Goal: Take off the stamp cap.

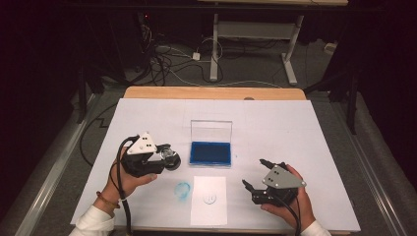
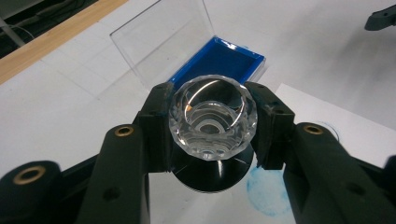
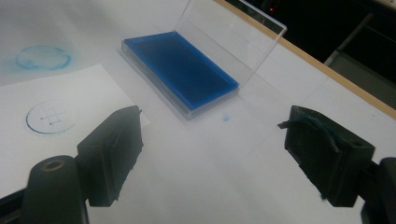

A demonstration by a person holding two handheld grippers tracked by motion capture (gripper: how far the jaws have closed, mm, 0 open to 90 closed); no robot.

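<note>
Your left claw [image 1: 164, 156] grips the faceted crystal-handled stamp [image 2: 212, 119], with the open blue ink pad [image 1: 211, 153] just right of it at frame centre. Your right claw [image 1: 253, 173] gapes empty at lower right, farther from the pad.

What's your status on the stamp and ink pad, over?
Left gripper shut on crystal stamp, lifted. Right gripper open, empty. Ink pad lid up; paper already stamped. Nothing in the way.

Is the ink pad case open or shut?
Open: the ink pad case's clear lid stands upright behind the exposed blue pad.
</note>
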